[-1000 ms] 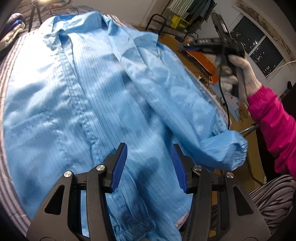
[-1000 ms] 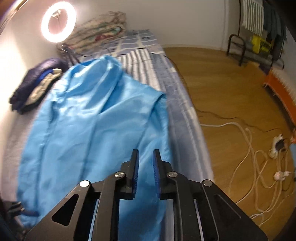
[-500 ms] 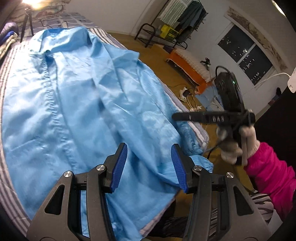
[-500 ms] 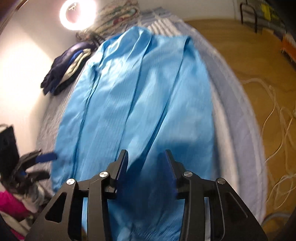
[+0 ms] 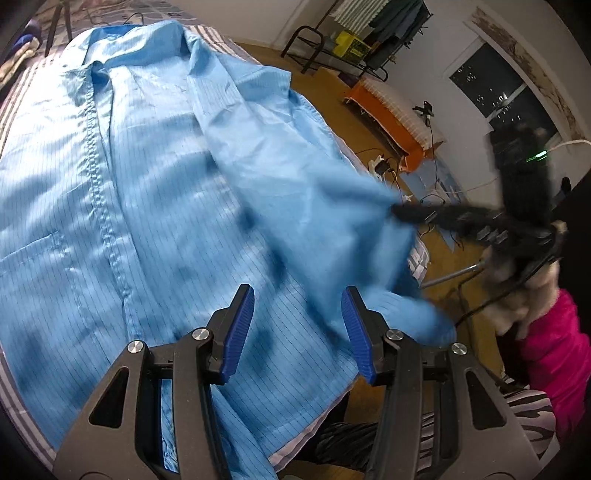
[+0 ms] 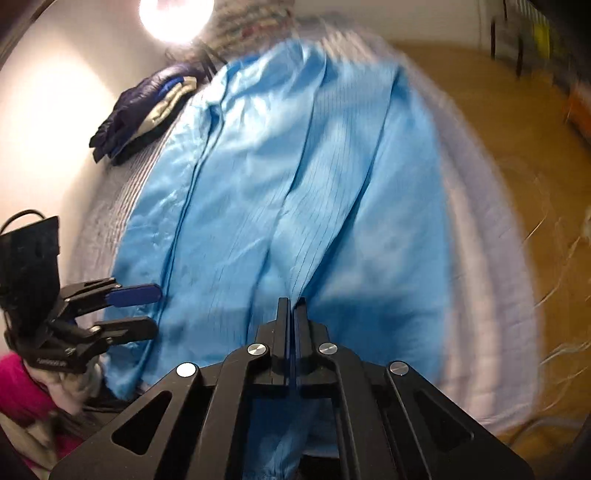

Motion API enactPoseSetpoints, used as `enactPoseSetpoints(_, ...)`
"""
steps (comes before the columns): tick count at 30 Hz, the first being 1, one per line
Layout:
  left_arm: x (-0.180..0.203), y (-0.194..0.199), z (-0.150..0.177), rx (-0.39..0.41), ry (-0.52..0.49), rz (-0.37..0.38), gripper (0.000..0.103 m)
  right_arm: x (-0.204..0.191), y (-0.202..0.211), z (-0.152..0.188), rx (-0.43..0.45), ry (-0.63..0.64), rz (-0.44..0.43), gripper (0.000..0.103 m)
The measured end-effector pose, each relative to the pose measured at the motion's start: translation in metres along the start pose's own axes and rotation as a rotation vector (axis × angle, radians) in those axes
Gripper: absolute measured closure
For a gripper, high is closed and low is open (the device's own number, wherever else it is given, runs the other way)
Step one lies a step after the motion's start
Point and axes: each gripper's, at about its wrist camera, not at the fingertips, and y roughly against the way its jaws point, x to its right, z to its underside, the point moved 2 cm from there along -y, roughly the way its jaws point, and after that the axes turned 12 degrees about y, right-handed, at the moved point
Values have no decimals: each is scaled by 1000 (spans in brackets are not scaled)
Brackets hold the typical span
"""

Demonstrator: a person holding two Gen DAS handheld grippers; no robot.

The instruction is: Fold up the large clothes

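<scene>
A large light-blue pinstriped coat [image 5: 155, 192] lies front up on the striped bed, collar at the far end; it also shows in the right wrist view [image 6: 295, 177]. My left gripper [image 5: 297, 328] is open and empty, hovering over the coat's lower hem. My right gripper [image 6: 293, 304] is shut on the coat's right sleeve [image 6: 306, 254] and lifts it off the bed. In the left wrist view the right gripper [image 5: 402, 214] is blurred, pinching the raised sleeve [image 5: 332, 221], whose cuff [image 5: 410, 314] hangs below.
A striped bedsheet [image 6: 480, 229] covers the bed. Folded dark clothes [image 6: 140, 107] lie by the wall under a ring light [image 6: 177, 14]. Cables and a power strip [image 5: 384, 166] lie on the wooden floor, beside an orange bench [image 5: 391, 118] and a drying rack [image 5: 351, 40].
My right gripper went from open to shut on the sleeve and lifted it. The left gripper stayed open over the hem.
</scene>
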Motion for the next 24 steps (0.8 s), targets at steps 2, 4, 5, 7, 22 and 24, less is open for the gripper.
enactPoseSetpoints(2, 4, 0, 1, -1, -14, -2, 53, 5, 25, -2, 29, 32, 97, 103)
enactPoseSetpoints(4, 8, 2, 2, 5, -28, -3, 53, 16, 41, -1, 29, 51, 227, 103)
enactPoseSetpoints(5, 9, 2, 2, 6, -32, -4, 53, 22, 42, 1, 17, 46, 260, 102)
enactPoseSetpoints(7, 13, 5, 0, 15, -42, -10, 53, 39, 30, 5, -48, -5, 244, 101)
enactPoseSetpoints(22, -15, 102, -115, 223, -136, -142, 53, 17, 55, -72, 85, 70, 188, 73)
enactPoseSetpoints(24, -27, 105, -152, 247, -124, -154, 53, 17, 52, -100, 115, 69, 154, 73)
